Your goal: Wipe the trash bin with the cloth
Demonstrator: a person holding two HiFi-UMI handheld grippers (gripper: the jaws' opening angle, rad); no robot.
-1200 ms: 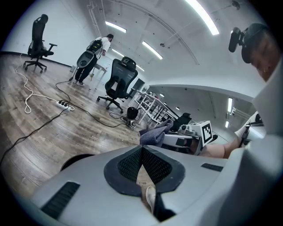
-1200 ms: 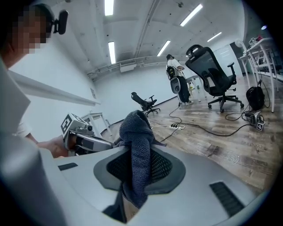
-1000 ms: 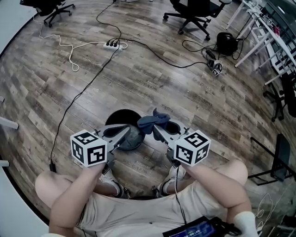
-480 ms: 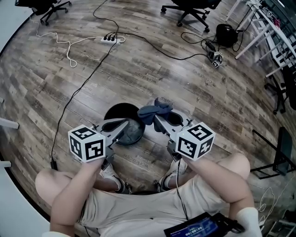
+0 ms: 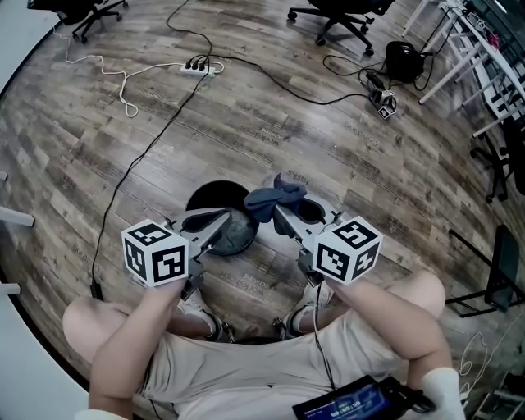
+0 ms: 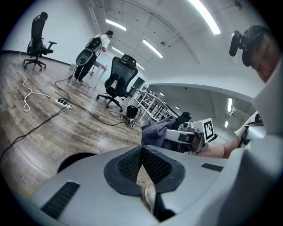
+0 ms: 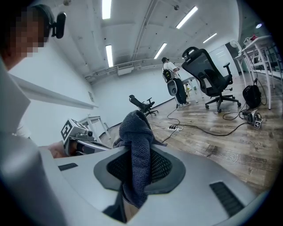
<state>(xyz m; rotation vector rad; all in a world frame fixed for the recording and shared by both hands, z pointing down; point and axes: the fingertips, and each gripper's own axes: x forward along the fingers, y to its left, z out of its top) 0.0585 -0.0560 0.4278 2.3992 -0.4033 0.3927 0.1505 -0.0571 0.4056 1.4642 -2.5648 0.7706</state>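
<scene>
Right now the right gripper (image 5: pixel 277 215) is clamped on the blue cloth (image 5: pixel 275 199) beside the black bin (image 5: pixel 203 197) on the floor. The left gripper (image 5: pixel 225 223) is closed on nothing. Wiping looks about to start; next, I'd press the cloth onto the bin's rim.

trash bin (image 6: pixel 73 160) mostly hidden behind left gripper (image 6: pixel 142 154), cloth (image 7: pixel 135 128) lower end out of sight under right gripper (image 7: pixel 140 167), office chair (image 5: pixel 340 16) cut by top edge, screen device (image 5: pixel 349 404) cut by bottom edge, distant person (image 6: pixel 95 50) too small to read
</scene>
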